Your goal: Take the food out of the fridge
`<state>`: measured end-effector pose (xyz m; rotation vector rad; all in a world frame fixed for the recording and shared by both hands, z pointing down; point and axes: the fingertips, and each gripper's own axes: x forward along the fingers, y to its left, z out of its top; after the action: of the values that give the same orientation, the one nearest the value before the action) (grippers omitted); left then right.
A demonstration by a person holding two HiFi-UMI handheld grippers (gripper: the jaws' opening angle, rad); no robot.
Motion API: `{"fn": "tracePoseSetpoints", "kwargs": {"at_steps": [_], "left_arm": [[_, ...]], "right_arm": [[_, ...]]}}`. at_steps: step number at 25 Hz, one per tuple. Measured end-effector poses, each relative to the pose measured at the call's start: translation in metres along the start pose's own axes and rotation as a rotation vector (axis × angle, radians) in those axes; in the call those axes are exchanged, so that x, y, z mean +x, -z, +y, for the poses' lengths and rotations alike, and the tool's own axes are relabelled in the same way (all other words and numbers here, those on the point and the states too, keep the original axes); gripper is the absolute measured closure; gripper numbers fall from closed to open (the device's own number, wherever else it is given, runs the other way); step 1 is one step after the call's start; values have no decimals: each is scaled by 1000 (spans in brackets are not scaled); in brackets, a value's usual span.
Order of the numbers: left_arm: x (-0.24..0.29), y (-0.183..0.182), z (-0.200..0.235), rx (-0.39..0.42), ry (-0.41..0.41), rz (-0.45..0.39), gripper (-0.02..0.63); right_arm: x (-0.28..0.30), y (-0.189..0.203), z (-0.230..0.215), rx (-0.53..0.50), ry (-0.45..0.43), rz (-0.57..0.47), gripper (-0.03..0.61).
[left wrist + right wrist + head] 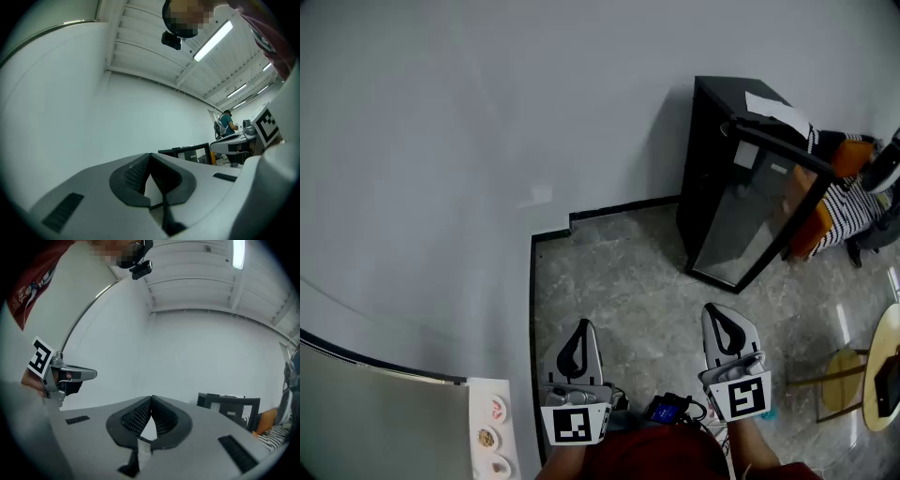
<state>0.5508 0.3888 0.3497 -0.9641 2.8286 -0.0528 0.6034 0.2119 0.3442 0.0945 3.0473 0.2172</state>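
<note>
Left hand-held gripper, right hand-held gripper pinched empty; fridge stands upright ahead.

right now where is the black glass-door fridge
Head view, upper right: the black glass-door fridge stands on the grey floor against the white wall, ahead of the right gripper.

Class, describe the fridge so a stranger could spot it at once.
Follow the white wall rightward along the grey stone floor. The fridge stands there: a black box with a glass front and a white sheet on top, unlike the orange seat beside it.
</note>
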Motion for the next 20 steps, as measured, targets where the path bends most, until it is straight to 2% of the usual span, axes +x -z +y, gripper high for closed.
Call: {"fn": "tracePoseSetpoints", "kwargs": {"at_steps": [11, 20], "left_arm": [[14, 1, -41, -16, -34, 16, 600], [58, 9, -44, -19, -8, 10, 600]], "right_arm": [[-14, 6, -35, 26, -10, -19, 556], [12, 23, -51, 24, -12, 0, 556]]}}
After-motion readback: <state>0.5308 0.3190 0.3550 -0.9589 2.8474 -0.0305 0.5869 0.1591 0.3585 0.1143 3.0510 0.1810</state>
